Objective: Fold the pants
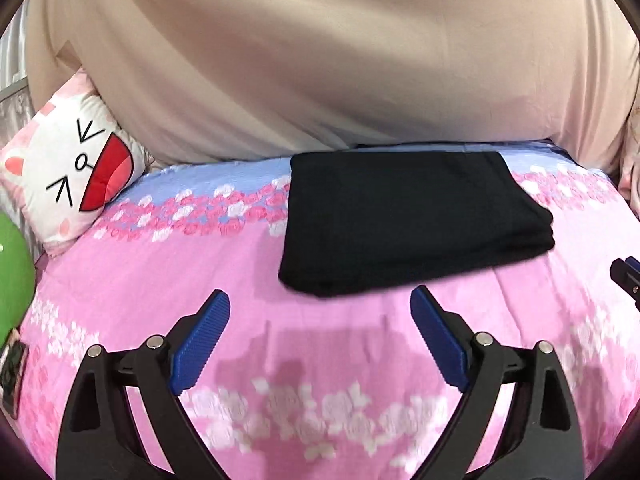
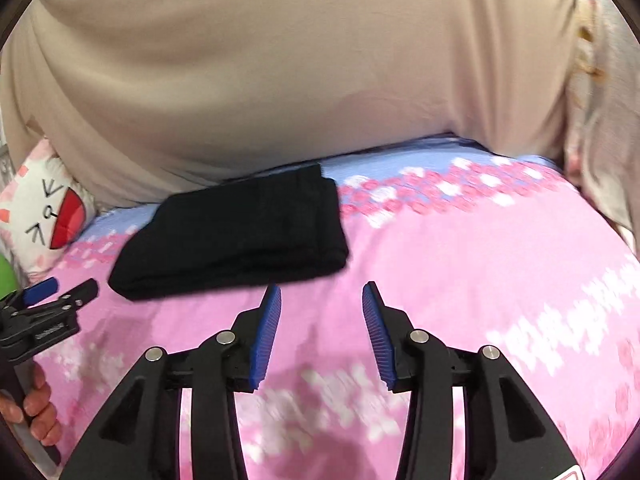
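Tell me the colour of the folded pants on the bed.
Plain black folded pants, clearest in the left wrist view.

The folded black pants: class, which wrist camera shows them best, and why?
The left wrist view. There the folded black pants lie near the centre, large, with the stacked layers visible at their right edge. The right wrist view shows the pants smaller, off to the left and slightly blurred.

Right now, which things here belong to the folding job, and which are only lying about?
For the job:
- black pants, folded on the bedsheet
- left tongs, open
- right tongs, open

Lying about:
- cat pillow
- green object
- beige blanket
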